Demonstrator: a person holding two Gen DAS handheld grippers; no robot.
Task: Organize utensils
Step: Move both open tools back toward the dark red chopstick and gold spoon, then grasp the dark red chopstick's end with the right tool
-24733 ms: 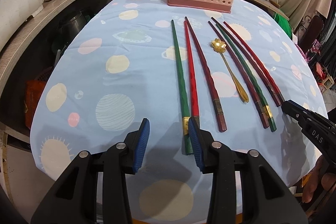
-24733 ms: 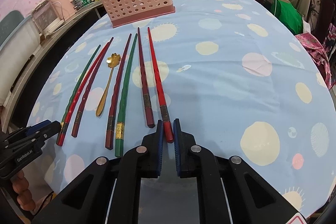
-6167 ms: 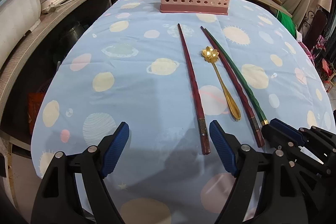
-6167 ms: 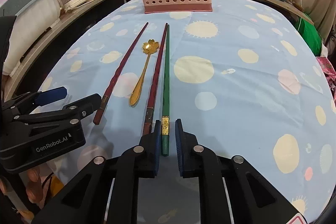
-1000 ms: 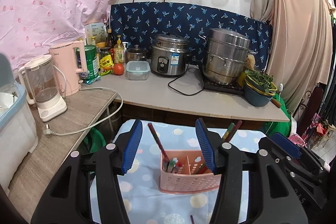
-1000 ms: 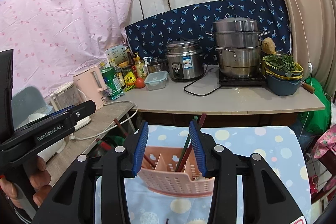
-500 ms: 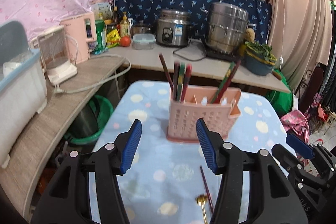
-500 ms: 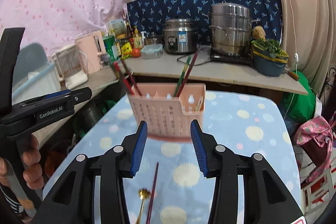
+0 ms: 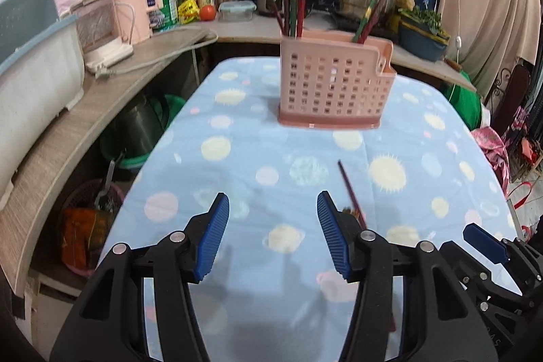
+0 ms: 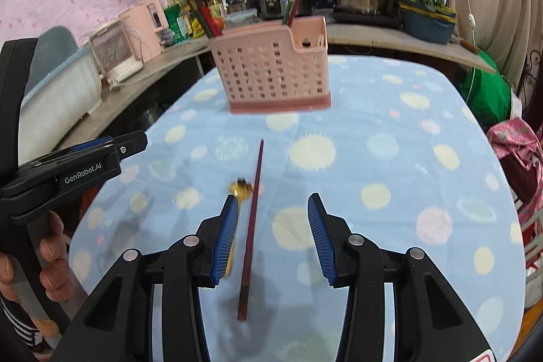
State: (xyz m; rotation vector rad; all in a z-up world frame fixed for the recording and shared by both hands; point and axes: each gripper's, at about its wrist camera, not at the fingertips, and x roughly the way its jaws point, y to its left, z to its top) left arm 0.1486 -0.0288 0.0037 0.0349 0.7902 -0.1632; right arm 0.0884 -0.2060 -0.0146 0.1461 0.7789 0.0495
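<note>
So both claws are hanging over the worktop [image 10: 390,111] right now, each about half open and holding nothing. The right claw [image 10: 271,229] is sitting over the last chopstick [image 10: 253,219], which is lying between its jaws but nearer the left pad, not touched yet as far as I can tell. The spoon [image 10: 239,192] is lying just beside that chopstick, right at the left pad and partly hidden behind it.

That's the thing worrying me. If the right claw is closing from here, it's probably pinching spoon and chopstick together, or nudging the spoon and sending the stick rolling off line. The stick is thin and slick looking, so a pinch near its end could be letting it pivot and droop on the way to the basket [image 10: 271,70] well ahead.

The left claw [image 9: 273,233] is hovering over bare cloth with the chopstick [image 9: 349,192] just past its right pad, and the right claw [image 9: 488,243] close on that side. Both going for the same stick means they're bumping.

The basket is already holding sticks, so a tilted drop could be catching on those.
</note>
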